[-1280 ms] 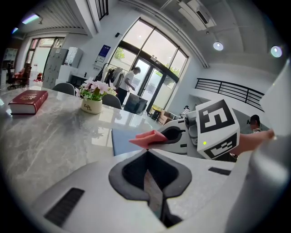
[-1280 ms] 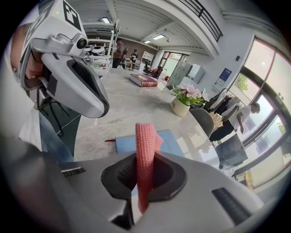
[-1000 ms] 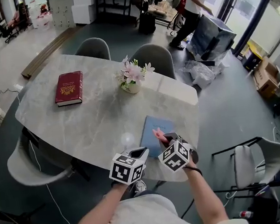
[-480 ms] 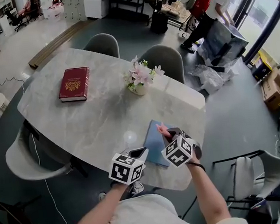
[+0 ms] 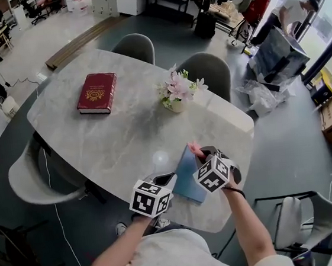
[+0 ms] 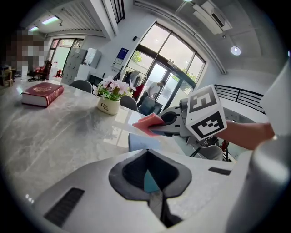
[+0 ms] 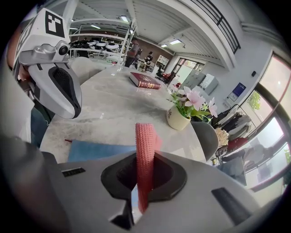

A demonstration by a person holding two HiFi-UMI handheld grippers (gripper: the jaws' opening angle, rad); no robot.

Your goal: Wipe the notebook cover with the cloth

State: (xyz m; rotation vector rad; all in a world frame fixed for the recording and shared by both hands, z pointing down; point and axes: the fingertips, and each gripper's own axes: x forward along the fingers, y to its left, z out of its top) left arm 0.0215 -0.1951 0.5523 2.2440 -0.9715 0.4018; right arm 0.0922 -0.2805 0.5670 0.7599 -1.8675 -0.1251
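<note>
A blue notebook [image 5: 188,173] lies near the front edge of the grey marble table [image 5: 107,142], and it looks tilted up on one side. My left gripper [image 5: 170,180] is at its near left corner, and a blue sliver [image 6: 148,180] shows between its closed jaws. My right gripper [image 5: 201,154] is shut on a pink cloth [image 5: 194,150] and hangs just over the notebook's far end. In the right gripper view the cloth [image 7: 144,148] stands up between the jaws, above the notebook [image 7: 97,150]. The left gripper view shows the cloth [image 6: 148,124] held above the table.
A red book [image 5: 97,94] lies at the table's far left. A small pot of pink flowers [image 5: 175,96] stands mid-table. Grey chairs [image 5: 209,71] line the far side, and another chair [image 5: 28,181] sits at the left. A person stands far back on the right.
The right gripper with the cloth has shifted slightly left over the notebook. The notebook now looks narrower and more tilted. The left gripper has stayed at its corner.
</note>
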